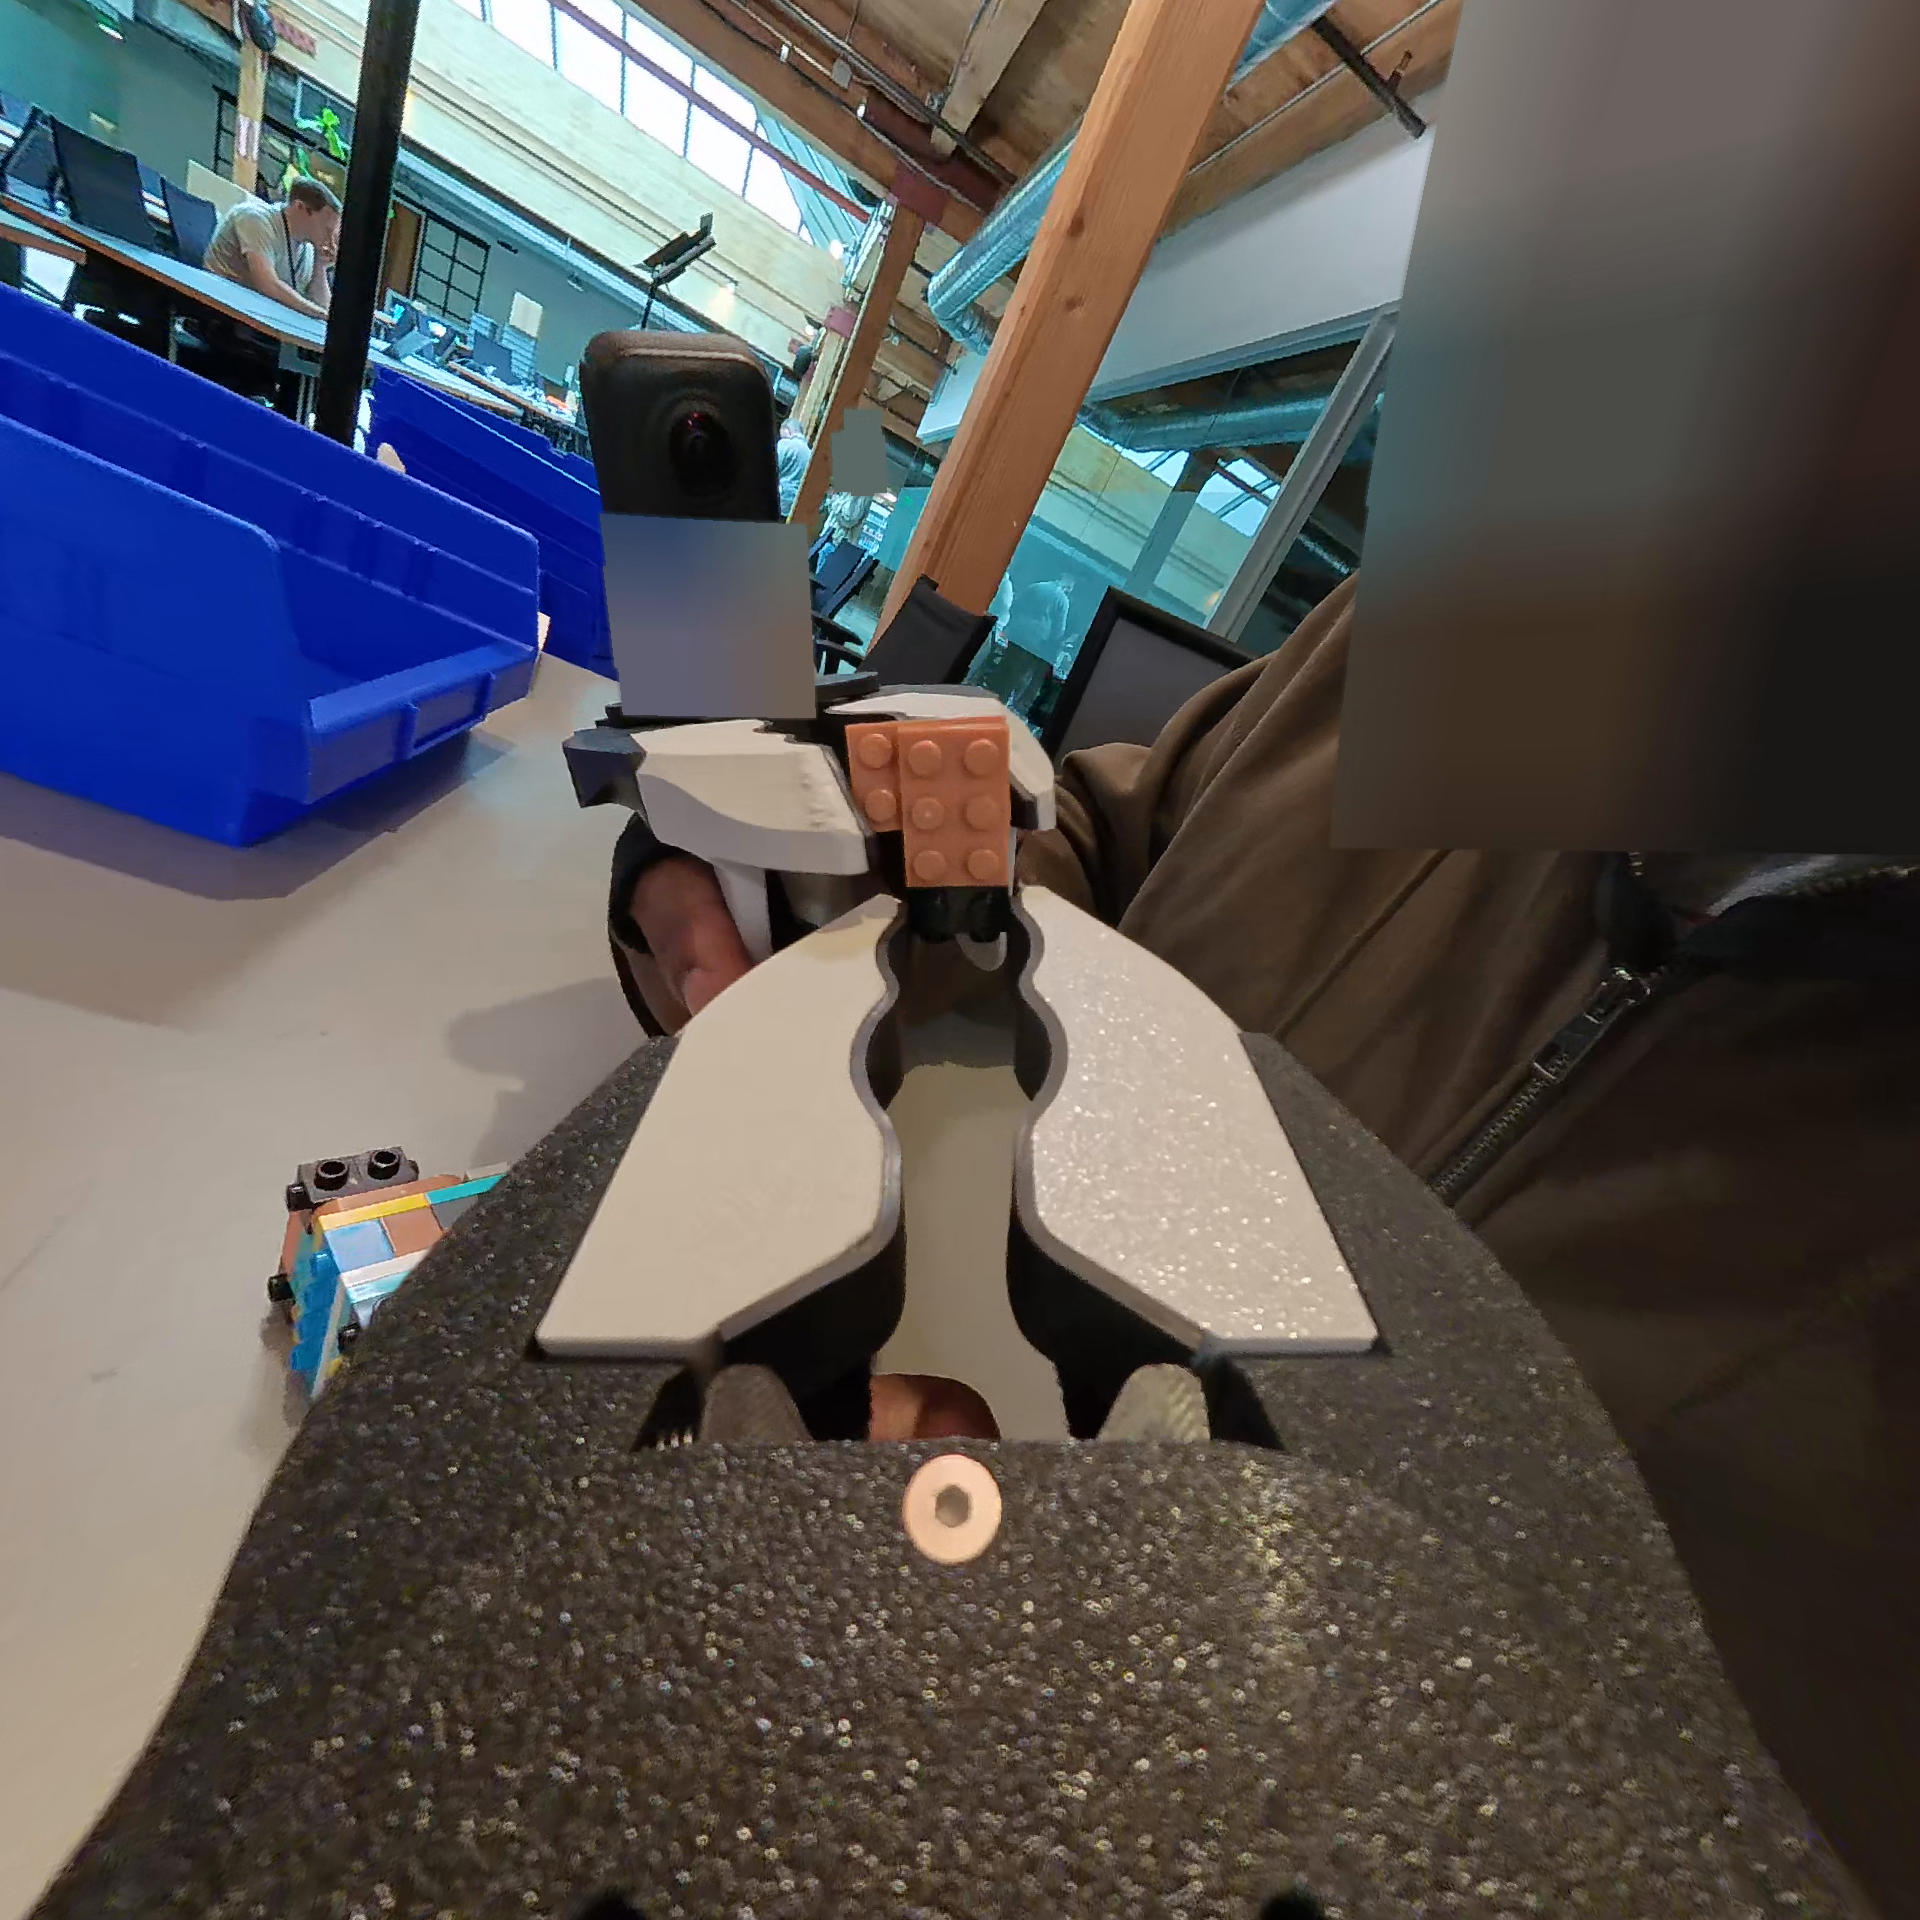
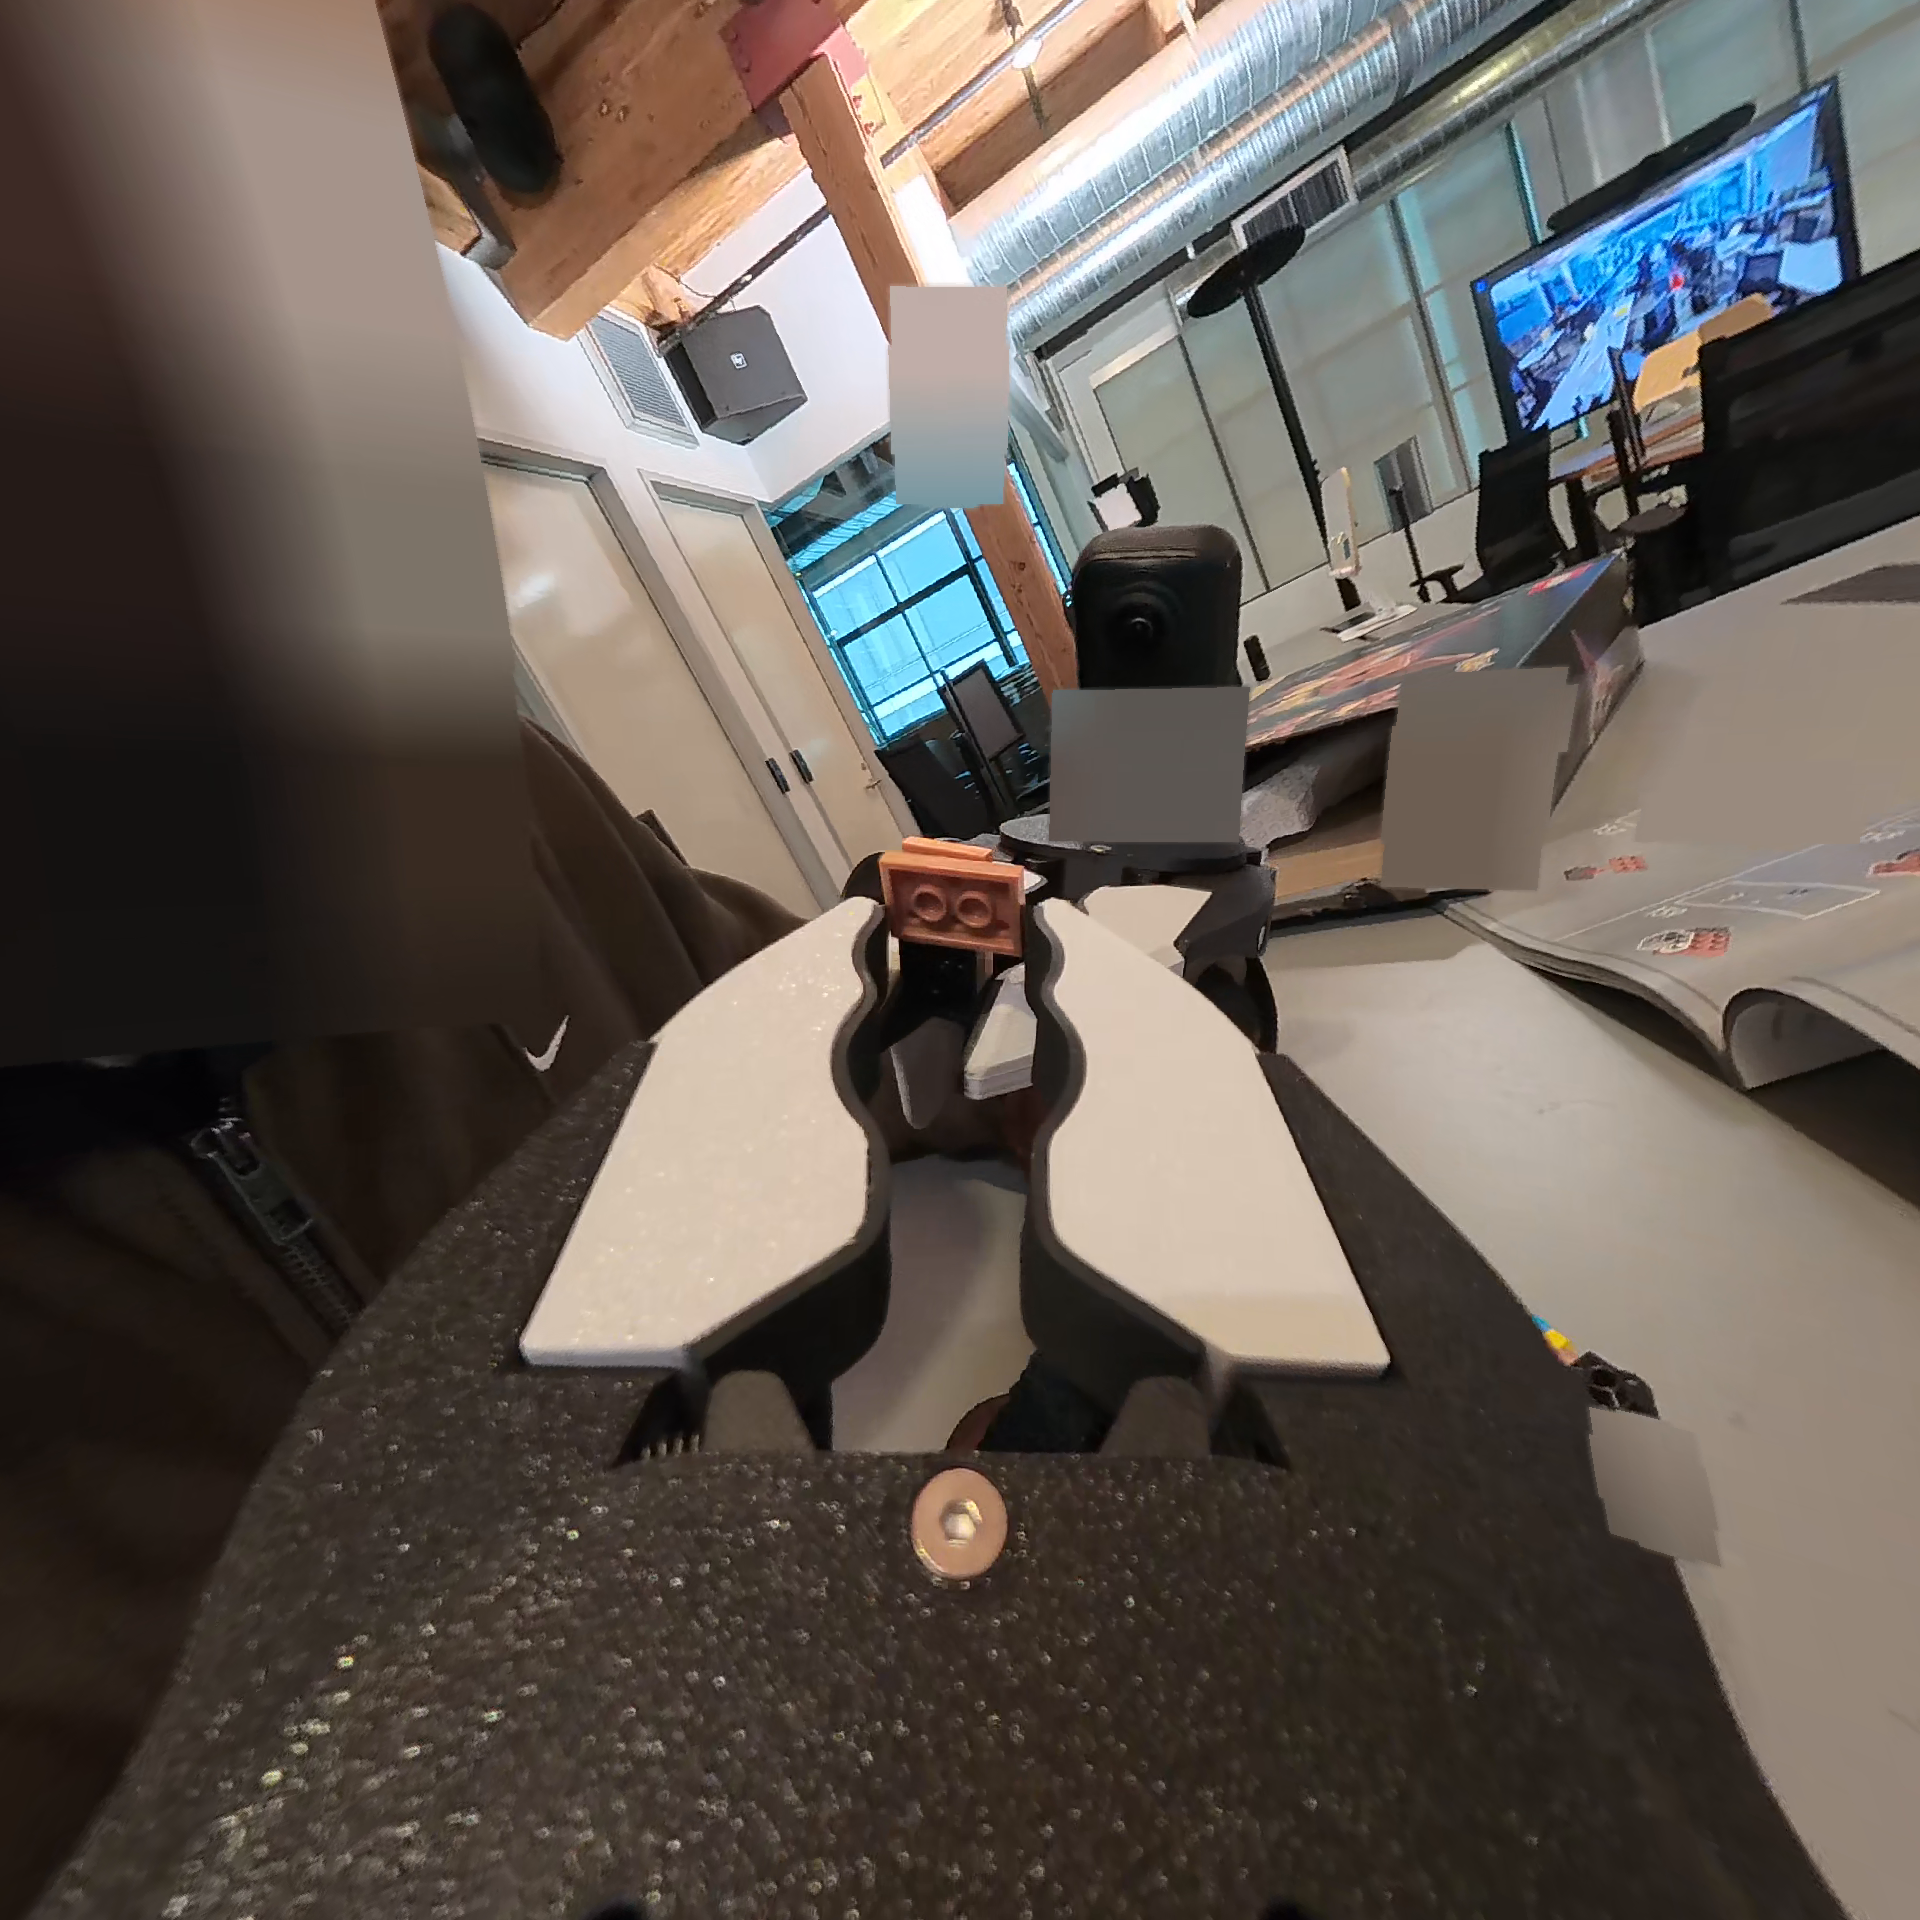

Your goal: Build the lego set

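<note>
Both hand-held grippers are raised off the pale grey table [image 1: 208,1039] and point tip to tip in front of a person's brown zip jacket [image 1: 1455,987]. The left gripper [image 1: 961,914], jaws nearly closed, pinches the small black brick piece [image 1: 951,906] under a salmon-orange studded lego plate assembly [image 1: 951,800]; the right gripper [image 2: 951,935] is closed to a similar narrow gap, but I cannot tell whether it grips the same assembly, seen here from its hollow underside. A partly built multicoloured lego block [image 1: 353,1268] lies on the table at lower left, near stacked blue plastic bins [image 1: 260,623], and an open instruction booklet [image 2: 1662,956] rests at the right.
</note>
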A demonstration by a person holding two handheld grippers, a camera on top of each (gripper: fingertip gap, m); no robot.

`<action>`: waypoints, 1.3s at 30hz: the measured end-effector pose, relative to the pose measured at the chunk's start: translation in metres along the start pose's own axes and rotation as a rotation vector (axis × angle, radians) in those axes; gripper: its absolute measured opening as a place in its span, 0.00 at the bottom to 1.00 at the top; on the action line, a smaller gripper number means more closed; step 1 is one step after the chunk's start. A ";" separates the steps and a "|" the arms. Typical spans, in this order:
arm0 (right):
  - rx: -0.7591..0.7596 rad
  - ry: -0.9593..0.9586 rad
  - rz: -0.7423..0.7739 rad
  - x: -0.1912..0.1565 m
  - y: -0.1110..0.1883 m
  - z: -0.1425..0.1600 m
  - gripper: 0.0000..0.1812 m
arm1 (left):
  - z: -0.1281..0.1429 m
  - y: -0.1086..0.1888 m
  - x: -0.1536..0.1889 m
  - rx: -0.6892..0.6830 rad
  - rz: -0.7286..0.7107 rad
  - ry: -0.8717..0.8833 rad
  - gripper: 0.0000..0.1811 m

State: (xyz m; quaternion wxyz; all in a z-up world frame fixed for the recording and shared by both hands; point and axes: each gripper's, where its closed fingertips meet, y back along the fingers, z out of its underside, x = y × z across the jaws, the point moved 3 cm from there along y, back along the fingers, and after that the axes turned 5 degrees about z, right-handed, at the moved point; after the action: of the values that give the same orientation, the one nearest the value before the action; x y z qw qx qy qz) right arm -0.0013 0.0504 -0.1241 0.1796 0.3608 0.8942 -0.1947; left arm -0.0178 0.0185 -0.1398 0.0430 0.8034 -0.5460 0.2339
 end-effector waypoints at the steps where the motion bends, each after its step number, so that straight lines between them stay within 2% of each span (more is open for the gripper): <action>1: -0.004 -0.005 0.000 0.000 0.000 0.000 0.13 | 0.000 0.000 -0.001 0.003 0.000 0.005 0.09; 10: -0.037 0.025 0.020 0.002 0.001 0.001 0.13 | 0.000 0.001 -0.003 0.006 -0.014 0.007 0.09; 21: -0.074 0.064 -0.001 -0.004 -0.001 0.005 0.13 | 0.007 -0.002 0.003 -0.041 0.051 0.037 0.09; 26: -0.061 0.090 0.033 0.000 0.001 0.003 0.13 | 0.005 0.000 0.000 -0.032 0.023 0.028 0.09; 29: -0.035 0.103 0.067 0.004 0.005 -0.003 0.13 | 0.003 0.002 -0.004 -0.037 -0.028 -0.004 0.09; 32: -0.033 0.104 0.082 0.007 0.009 -0.005 0.13 | 0.001 0.005 -0.011 -0.070 -0.139 -0.075 0.09; 39: -0.090 0.223 0.182 0.017 0.008 0.002 0.13 | 0.004 0.013 -0.030 -0.254 -0.452 -0.294 0.09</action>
State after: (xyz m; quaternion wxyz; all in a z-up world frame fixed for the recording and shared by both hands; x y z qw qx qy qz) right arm -0.0064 0.0642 -0.1357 0.1121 0.4515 0.8800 -0.0958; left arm -0.0365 0.0373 -0.1587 0.1147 0.9181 -0.3783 0.0296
